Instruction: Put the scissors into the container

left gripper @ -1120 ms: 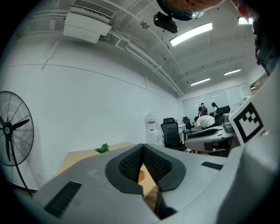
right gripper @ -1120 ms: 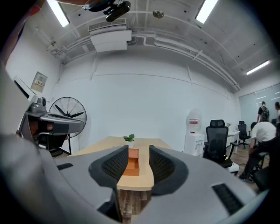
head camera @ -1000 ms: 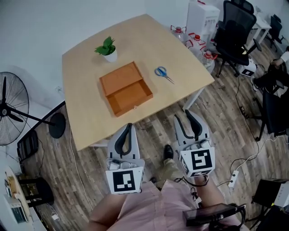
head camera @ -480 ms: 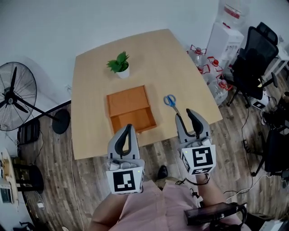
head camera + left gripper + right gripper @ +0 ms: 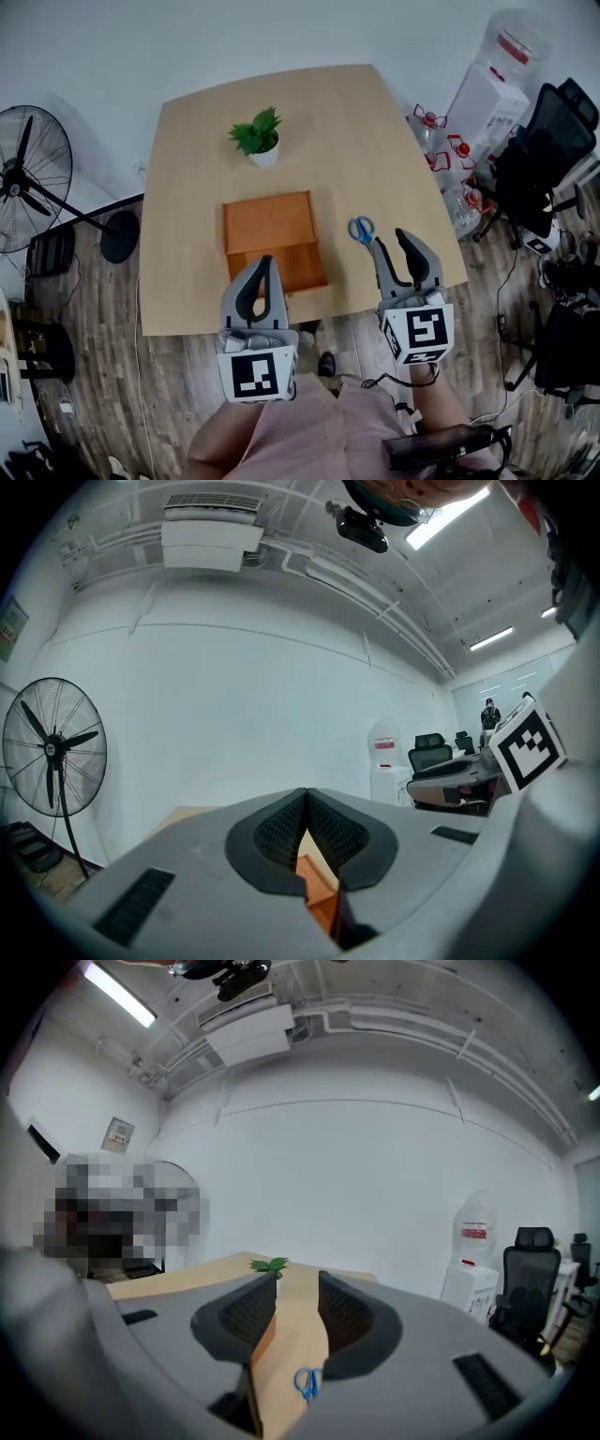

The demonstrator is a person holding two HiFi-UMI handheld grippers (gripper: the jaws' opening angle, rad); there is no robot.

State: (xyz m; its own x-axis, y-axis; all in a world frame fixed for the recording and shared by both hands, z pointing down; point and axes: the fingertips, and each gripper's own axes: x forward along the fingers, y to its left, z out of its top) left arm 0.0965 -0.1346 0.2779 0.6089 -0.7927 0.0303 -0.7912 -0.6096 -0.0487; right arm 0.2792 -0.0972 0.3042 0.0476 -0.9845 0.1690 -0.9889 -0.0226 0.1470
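Blue-handled scissors [image 5: 361, 230] lie flat on the light wooden table [image 5: 187, 187], just right of the open orange wooden container [image 5: 272, 239]. My right gripper [image 5: 393, 240] hovers open at the table's near edge, just short of the scissors and slightly to their right. The right gripper view shows the scissors [image 5: 307, 1382] low in the gap between that gripper's [image 5: 295, 1283] jaws. My left gripper [image 5: 264, 264] is shut and empty, its tips over the container's near edge. In the left gripper view, the container [image 5: 321, 900] shows below the closed tips of the gripper [image 5: 305, 799].
A small potted plant [image 5: 259, 138] stands behind the container, and shows as the plant [image 5: 272, 1265] in the right gripper view. A floor fan [image 5: 23, 178] stands left of the table. Water bottles [image 5: 445, 141], a dispenser [image 5: 487, 94] and office chairs [image 5: 548, 141] crowd the right side.
The table has come closer in the head view. Both grippers went from over the floor to the table's near edge, the right one close to the scissors.
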